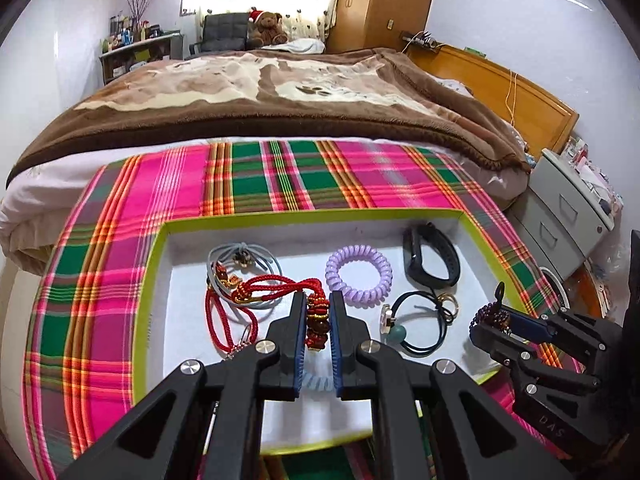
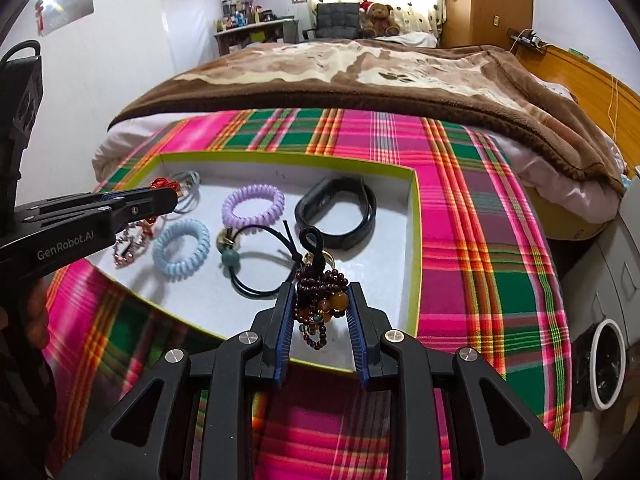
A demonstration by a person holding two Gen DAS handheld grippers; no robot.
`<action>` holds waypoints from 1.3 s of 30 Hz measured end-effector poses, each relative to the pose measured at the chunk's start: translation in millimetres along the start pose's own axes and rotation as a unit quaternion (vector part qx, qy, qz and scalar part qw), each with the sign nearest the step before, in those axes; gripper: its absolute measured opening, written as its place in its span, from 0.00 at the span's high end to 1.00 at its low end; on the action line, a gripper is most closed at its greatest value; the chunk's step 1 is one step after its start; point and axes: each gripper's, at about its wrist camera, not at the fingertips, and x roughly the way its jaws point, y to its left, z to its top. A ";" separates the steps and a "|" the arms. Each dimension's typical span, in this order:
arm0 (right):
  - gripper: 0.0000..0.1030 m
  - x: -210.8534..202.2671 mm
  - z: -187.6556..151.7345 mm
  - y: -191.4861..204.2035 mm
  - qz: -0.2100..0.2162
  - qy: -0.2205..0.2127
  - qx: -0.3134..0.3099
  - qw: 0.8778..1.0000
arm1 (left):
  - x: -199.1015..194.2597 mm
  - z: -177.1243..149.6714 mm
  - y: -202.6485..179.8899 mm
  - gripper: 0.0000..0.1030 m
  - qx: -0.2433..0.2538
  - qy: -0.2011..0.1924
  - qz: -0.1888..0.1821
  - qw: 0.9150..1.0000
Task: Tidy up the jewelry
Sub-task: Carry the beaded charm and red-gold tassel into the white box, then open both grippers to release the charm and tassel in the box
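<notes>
A shallow white box with a lime-green rim lies on a plaid cloth. My left gripper is shut on a red cord bracelet with red and gold beads, held over the box's near left part. My right gripper is shut on a dark purple beaded bracelet with amber beads above the box's near right corner; that bracelet also shows in the left wrist view. In the box lie a lilac coil tie, a black band, a pale blue coil tie and black hair ties.
The pink and green plaid cloth covers the foot of a bed with a brown blanket. A grey drawer cabinet and a white-rimmed bin stand to the right. Grey elastic ties lie in the box's far left.
</notes>
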 end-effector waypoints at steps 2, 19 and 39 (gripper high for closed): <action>0.74 3.5 -0.1 0.2 -0.006 0.004 -0.003 1.000 | 2.9 -1.2 0.2 0.89 0.001 0.004 0.003 1.000; 0.68 9.6 3.6 2.2 -0.013 0.007 -0.015 1.000 | 10.6 -4.1 0.2 0.75 -0.001 0.019 -0.008 1.000; 0.64 -25.5 -3.7 6.1 -0.009 -0.045 0.013 0.999 | -38.3 -15.8 -6.0 0.56 -0.016 -0.025 0.021 0.999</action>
